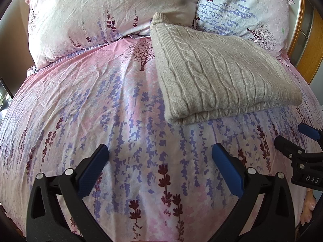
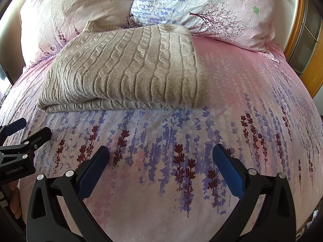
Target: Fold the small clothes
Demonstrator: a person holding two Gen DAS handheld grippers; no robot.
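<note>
A beige cable-knit sweater [image 1: 218, 74] lies folded in a neat rectangle on the bed, its far edge against the pillows. It also shows in the right wrist view [image 2: 125, 70]. My left gripper [image 1: 160, 155] is open and empty, over the bedspread in front of and left of the sweater. My right gripper [image 2: 160, 155] is open and empty, over the bedspread in front of and right of the sweater. Each gripper shows at the edge of the other's view: the right gripper [image 1: 296, 139] and the left gripper [image 2: 28, 129].
The bed has a pink and lavender floral cover [image 1: 101, 111], also seen in the right wrist view [image 2: 242, 111]. Two floral pillows [image 1: 90, 14] [image 1: 242, 6] lie at the head. A wooden frame [image 2: 310, 66] stands at the right.
</note>
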